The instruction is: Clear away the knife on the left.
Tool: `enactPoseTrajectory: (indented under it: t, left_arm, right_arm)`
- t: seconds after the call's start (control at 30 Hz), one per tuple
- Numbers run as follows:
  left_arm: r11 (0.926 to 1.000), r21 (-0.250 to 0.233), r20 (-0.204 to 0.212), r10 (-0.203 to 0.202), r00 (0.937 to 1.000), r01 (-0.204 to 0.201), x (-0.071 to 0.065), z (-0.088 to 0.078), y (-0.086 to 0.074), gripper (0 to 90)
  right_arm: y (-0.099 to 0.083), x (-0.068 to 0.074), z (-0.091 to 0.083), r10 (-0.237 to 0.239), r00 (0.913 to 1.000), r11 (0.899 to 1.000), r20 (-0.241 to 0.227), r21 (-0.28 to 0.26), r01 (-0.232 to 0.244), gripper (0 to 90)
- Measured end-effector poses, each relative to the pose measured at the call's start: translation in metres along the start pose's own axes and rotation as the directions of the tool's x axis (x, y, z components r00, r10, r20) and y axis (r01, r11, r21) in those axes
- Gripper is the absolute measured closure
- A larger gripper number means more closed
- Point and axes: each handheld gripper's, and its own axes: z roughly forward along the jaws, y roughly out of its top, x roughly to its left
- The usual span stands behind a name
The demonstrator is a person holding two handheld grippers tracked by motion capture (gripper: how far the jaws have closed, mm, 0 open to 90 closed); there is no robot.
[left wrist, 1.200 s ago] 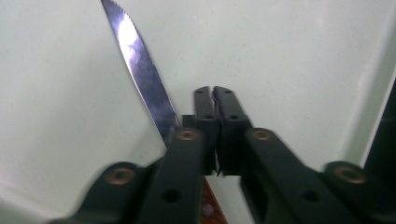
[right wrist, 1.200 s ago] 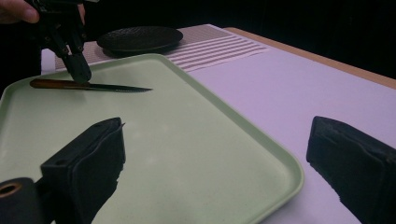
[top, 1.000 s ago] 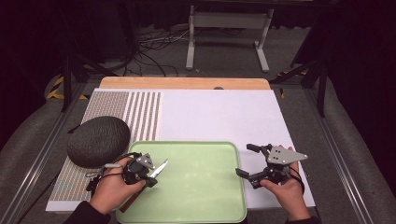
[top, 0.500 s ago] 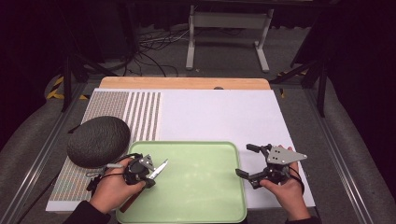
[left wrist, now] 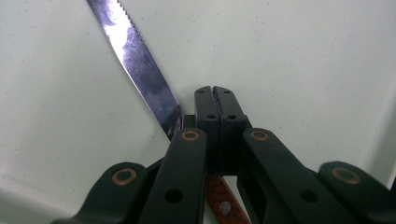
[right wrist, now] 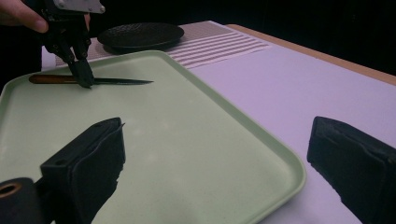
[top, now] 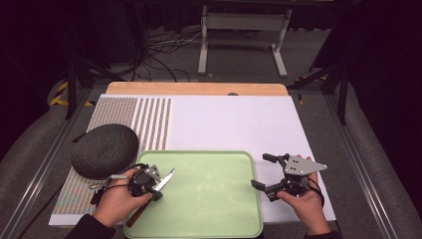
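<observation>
**Inspector:** Report the grip.

**Operator:** My left hand-held gripper (top: 158, 185) is pinched on the knife (top: 164, 180) where blade meets handle, over the left part of the green tray (top: 214, 199), blade clear of my hand. My right hand-held gripper (top: 263, 172) hangs spread and empty at the tray's right edge, as I judge, ready to steady it.

**Inspector:** Count?

**Operator:** One knife, one tray, one dark melon (top: 104, 150), one worktop (top: 234, 119).

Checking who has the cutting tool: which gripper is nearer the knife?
Left. The left gripper is shut on the knife over the green tray; the right gripper stands open at the tray's right edge, apart from it.
</observation>
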Motion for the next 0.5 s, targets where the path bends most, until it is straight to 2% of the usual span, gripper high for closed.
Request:
enactPoseTrajectory:
  t: [0.43,0.5]
  left_arm:
    - [0.9997,-0.006,-0.002,-0.024,0.9997,0.024,0.0046,-0.003,-0.0067,90.0]
    - [0.9993,-0.01,-0.003,-0.037,0.9993,0.037,0.0045,-0.0033,-0.0079,90.0]
  right_arm:
    - [-0.0008,-0.0004,0.0004,0.002,1.0,1.0,-0.003,0.002,-0.002,4.9]
    - [-0.0009,-0.0004,0.0004,0.002,1.0,1.0,-0.003,0.003,-0.002,4.9]
